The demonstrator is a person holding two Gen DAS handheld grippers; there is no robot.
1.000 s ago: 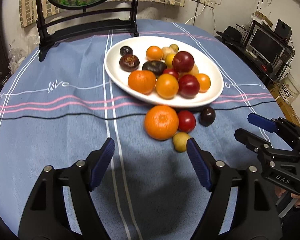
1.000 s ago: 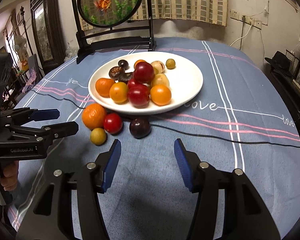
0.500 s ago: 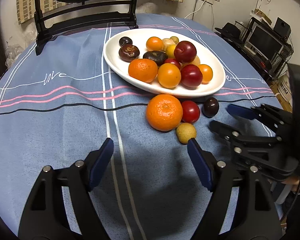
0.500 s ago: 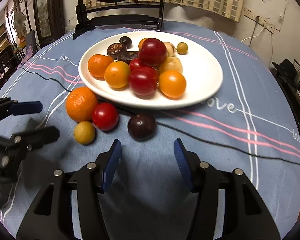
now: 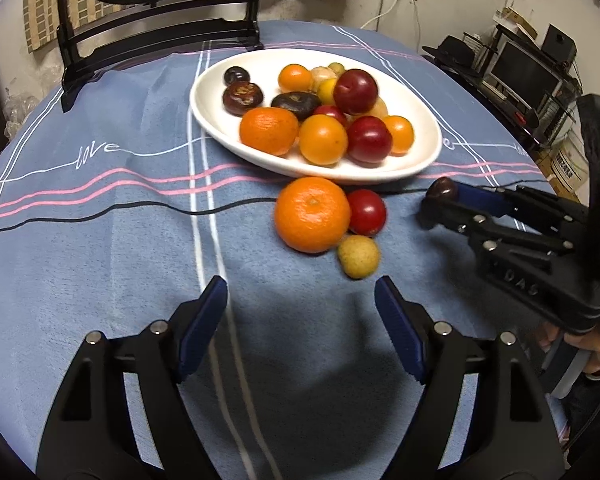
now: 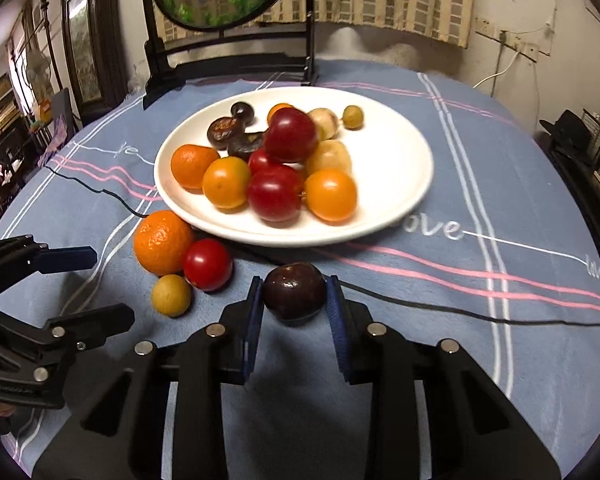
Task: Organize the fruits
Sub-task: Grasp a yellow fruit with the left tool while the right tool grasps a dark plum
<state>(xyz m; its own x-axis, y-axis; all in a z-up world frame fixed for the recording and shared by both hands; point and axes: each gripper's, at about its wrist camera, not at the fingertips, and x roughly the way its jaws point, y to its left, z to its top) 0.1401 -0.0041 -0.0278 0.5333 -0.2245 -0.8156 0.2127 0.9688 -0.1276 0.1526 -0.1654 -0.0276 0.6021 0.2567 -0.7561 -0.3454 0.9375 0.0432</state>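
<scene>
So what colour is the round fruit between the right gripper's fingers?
Dark purple round fruit, almost black; clearest in the right wrist view.

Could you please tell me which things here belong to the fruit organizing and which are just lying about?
Job: dark plum in right gripper, orange, red fruit, yellow fruit, white plate, left gripper.
Lying about: black cable, round screen stand.

Dark plum (image 6: 294, 293) between jaws; orange (image 6: 164, 242), tomato (image 6: 207, 264) (touching) beside piled plate (image 6: 396, 160)
</scene>
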